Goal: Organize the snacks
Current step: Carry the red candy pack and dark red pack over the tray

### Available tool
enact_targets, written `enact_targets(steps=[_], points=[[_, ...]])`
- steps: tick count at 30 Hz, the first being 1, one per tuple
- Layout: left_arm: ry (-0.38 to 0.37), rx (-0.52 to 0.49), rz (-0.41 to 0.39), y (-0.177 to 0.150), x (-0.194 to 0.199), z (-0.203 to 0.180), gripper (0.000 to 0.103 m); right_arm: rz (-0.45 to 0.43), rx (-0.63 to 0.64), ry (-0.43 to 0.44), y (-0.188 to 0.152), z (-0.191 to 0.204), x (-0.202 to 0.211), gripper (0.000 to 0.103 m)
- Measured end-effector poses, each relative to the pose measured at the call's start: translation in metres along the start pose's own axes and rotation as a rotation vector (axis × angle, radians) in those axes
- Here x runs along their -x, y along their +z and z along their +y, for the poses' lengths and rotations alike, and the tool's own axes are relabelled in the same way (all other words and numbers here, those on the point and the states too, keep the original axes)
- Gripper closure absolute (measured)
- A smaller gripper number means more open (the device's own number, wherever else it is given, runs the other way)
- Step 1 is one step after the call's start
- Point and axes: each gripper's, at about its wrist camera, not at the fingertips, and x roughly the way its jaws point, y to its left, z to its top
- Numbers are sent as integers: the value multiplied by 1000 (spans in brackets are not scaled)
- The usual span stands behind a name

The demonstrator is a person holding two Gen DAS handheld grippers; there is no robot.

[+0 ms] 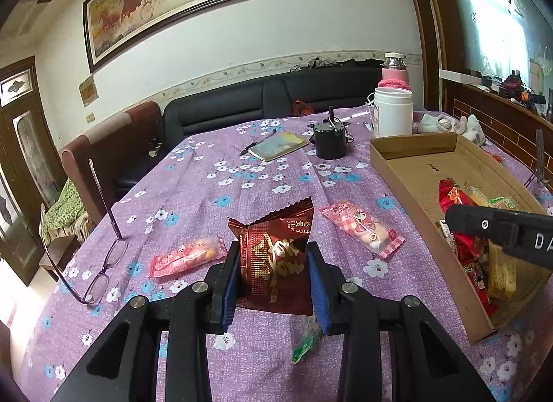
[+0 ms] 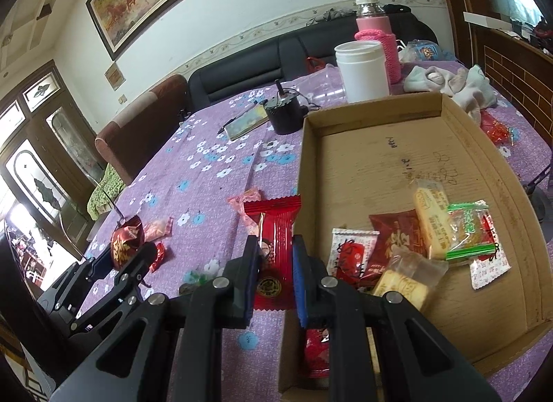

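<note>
Right gripper (image 2: pixel 274 265): fingers clamped on red snack packet (image 2: pixel 273 246), long axis toward 12 o'clock; cardboard box (image 2: pixel 380 160) at 2 o'clock, nearer this hand. Left gripper (image 1: pixel 274 274): clamped on dark-red packet (image 1: pixel 274 257).

Your counter (image 1: pixel 221 146) wears a purple flowered cloth. Directly on it lie glasses (image 1: pixel 100 264) at the left, two pink snack packets (image 1: pixel 186 257) (image 1: pixel 363 229) nearer the middle, a cardboard tray (image 1: pixel 408 188) at right, and a notebook (image 1: pixel 278 146), black pot (image 1: pixel 328 139) and white jar (image 1: pixel 394 112) far.
</note>
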Motion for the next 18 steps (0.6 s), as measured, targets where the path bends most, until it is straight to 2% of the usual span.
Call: enact_targets(steps=[18], points=[[25, -34, -18, -3, 2, -6, 65, -58, -98, -53, 15, -40, 17, 86]])
